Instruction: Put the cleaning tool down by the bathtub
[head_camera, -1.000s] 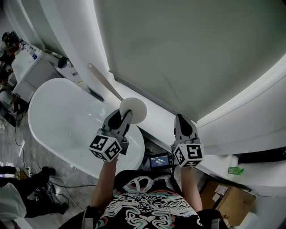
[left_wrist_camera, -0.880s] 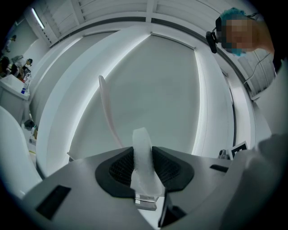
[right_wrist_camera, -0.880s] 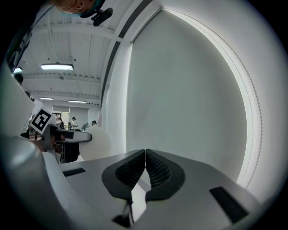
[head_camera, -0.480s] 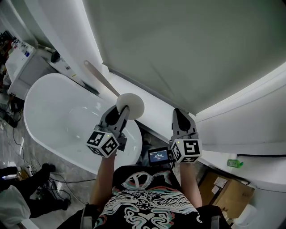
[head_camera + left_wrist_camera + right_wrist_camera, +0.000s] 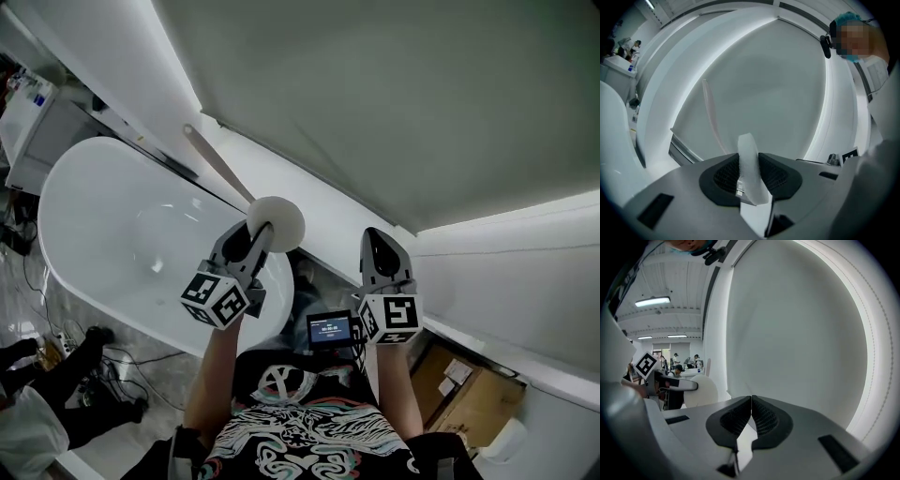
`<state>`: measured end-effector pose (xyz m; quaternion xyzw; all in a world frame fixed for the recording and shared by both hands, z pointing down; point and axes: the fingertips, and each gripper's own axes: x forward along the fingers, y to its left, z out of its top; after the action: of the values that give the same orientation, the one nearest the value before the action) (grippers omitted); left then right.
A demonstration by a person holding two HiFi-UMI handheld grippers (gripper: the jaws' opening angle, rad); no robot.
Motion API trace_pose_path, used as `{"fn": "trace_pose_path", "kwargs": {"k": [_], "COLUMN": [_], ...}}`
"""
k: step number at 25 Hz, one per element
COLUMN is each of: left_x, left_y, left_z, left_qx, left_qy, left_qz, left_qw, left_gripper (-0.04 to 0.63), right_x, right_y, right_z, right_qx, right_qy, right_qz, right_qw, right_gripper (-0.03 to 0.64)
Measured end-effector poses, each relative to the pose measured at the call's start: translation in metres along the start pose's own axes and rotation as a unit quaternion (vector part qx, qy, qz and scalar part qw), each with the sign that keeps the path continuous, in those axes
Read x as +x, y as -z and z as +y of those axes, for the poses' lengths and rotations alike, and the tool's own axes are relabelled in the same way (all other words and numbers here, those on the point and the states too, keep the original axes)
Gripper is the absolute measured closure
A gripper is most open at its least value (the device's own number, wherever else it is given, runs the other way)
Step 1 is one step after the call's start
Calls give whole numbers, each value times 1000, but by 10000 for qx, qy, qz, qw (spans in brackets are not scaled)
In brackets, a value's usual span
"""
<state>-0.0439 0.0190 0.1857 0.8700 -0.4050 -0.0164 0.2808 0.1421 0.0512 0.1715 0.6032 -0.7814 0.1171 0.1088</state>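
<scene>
The cleaning tool (image 5: pixel 275 223) is a white round pad on a long pale handle (image 5: pixel 217 164). My left gripper (image 5: pixel 265 234) is shut on the pad's edge and holds it over the near end of the white bathtub (image 5: pixel 103 234). In the left gripper view the pad (image 5: pixel 751 166) stands edge-on between the jaws, with the handle (image 5: pixel 712 117) rising beyond it. My right gripper (image 5: pixel 382 246) is shut and empty, level with the left one, to its right. In the right gripper view its jaws (image 5: pixel 751 409) meet with nothing between them, and the pad (image 5: pixel 701 391) shows at the left.
A white ledge (image 5: pixel 328 220) runs behind the tub along a grey curved wall (image 5: pixel 403 103). A small screen (image 5: pixel 329 331) hangs at my chest. Cardboard boxes (image 5: pixel 469 398) lie at the lower right. Cables and someone's shoes (image 5: pixel 80 361) are on the floor at the left.
The view has shifted a little, so the tub now sits further left. Both grippers keep their places and grip; the tool stays held over the tub's end.
</scene>
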Motion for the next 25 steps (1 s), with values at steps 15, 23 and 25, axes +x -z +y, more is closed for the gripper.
{"fn": "trace_pose_path", "kwargs": {"k": [15, 23, 25], "left_x": [36, 51, 50], "left_y": [55, 79, 85], "left_z": [42, 60, 64], "left_qx": [-433, -610, -628], "left_qy": [-171, -168, -190], "left_qz": [561, 771, 822], "left_qw": [9973, 9950, 9945], "left_gripper": [471, 471, 471], "right_x": [53, 79, 81], "right_y": [72, 91, 98], "right_z": [-24, -23, -19], "right_qx": [-61, -78, -46], "right_qy": [-16, -109, -140], "right_qz": [766, 983, 1035], "right_qw": [9970, 9951, 9945], "right_gripper": [589, 589, 590]}}
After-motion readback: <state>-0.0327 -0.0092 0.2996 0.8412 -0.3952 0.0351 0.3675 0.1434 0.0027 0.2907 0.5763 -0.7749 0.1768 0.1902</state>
